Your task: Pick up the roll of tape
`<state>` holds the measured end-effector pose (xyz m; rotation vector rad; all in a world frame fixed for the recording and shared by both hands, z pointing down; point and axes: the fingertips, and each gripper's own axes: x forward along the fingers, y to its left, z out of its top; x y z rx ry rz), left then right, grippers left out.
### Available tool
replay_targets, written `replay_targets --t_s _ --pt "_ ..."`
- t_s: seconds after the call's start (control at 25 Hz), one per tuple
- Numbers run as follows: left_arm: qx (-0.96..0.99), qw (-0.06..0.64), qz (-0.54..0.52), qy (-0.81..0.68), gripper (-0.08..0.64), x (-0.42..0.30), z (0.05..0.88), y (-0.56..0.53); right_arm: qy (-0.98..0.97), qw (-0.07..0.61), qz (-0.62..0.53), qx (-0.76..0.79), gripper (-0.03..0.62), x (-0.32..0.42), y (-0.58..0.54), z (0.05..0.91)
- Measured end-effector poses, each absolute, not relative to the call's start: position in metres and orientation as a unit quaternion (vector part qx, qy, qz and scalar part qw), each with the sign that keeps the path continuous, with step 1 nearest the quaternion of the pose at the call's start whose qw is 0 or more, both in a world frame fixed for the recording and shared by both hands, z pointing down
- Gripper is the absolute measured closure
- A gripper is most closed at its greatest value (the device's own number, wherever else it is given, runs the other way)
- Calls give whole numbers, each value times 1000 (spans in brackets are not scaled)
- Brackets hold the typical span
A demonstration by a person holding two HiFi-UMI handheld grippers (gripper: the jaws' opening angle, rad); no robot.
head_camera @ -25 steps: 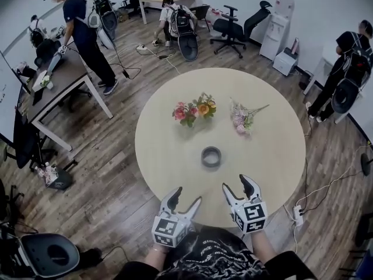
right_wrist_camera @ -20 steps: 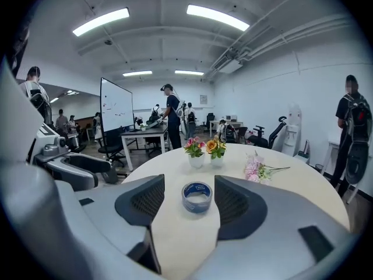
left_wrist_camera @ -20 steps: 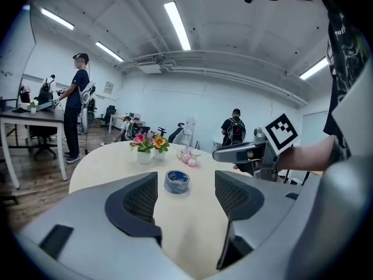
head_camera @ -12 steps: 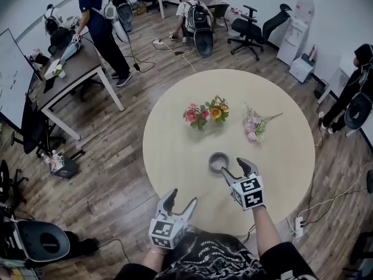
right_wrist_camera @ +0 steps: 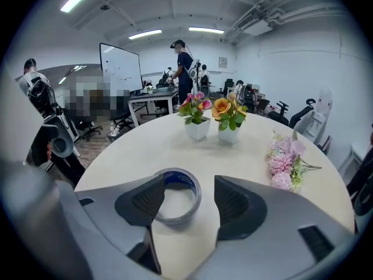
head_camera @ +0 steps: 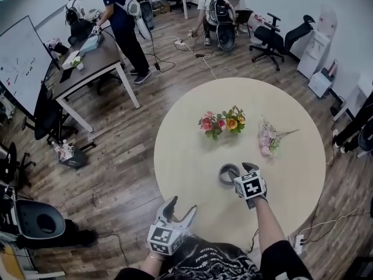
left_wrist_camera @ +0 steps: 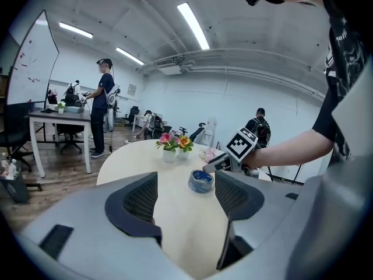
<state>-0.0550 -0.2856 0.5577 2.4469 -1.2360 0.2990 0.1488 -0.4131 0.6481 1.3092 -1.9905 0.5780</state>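
A grey roll of tape with a blue core lies flat on the round beige table, near its front. My right gripper hovers right at the roll, angled downward. In the right gripper view the tape sits between the open jaws of that gripper, close to the left one, and neither pad presses on it. My left gripper stays open and empty over the table's near edge. Through the left gripper view I see the tape beyond the open jaws of the left gripper, with the right gripper beside it.
Two small pots of flowers and a pink bouquet sit behind the tape. Around the table stand a desk, office chairs, a whiteboard and several people. Cables run across the wooden floor.
My right gripper has travelled forward and down from the table's near edge to the tape, which now lies between its jaws. The left gripper has shifted only a little.
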Motion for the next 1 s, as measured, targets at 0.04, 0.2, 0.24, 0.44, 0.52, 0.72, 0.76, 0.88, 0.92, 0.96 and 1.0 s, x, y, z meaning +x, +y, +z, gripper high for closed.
replay_targets --t_s 0.04,0.2,0.24,0.44,0.52,0.72,0.76,0.88,0.92,0.96,1.0 --pt "868 192 108 -444 232 -57 559 -286 -763 345 229 496 319 148 -415 655" --pt "862 194 114 -454 232 -61 559 -290 -760 374 251 469 319 145 -418 680" --pt "861 195 116 -456 232 -60 558 -291 -758 379 255 465 319 145 -418 686" --pt "856 197 119 -464 232 -61 559 -293 -747 389 278 462 324 143 -423 699" --pt "854 199 121 -466 232 -62 559 -291 -743 389 287 463 327 143 -425 702" --pt "844 205 126 -479 232 -73 560 -285 -734 399 291 467 339 142 -430 710" --pt "842 206 127 -482 232 -75 561 -283 -732 400 289 469 352 141 -429 711" --pt "838 206 125 -490 232 -77 562 -283 -733 399 283 473 354 142 -432 709" --pt "838 205 123 -490 232 -75 562 -284 -733 399 281 474 358 143 -434 708" --pt "838 206 122 -490 232 -73 562 -284 -733 401 279 474 369 144 -434 707" --pt "839 206 121 -489 232 -71 562 -283 -731 402 278 476 397 144 -434 708"
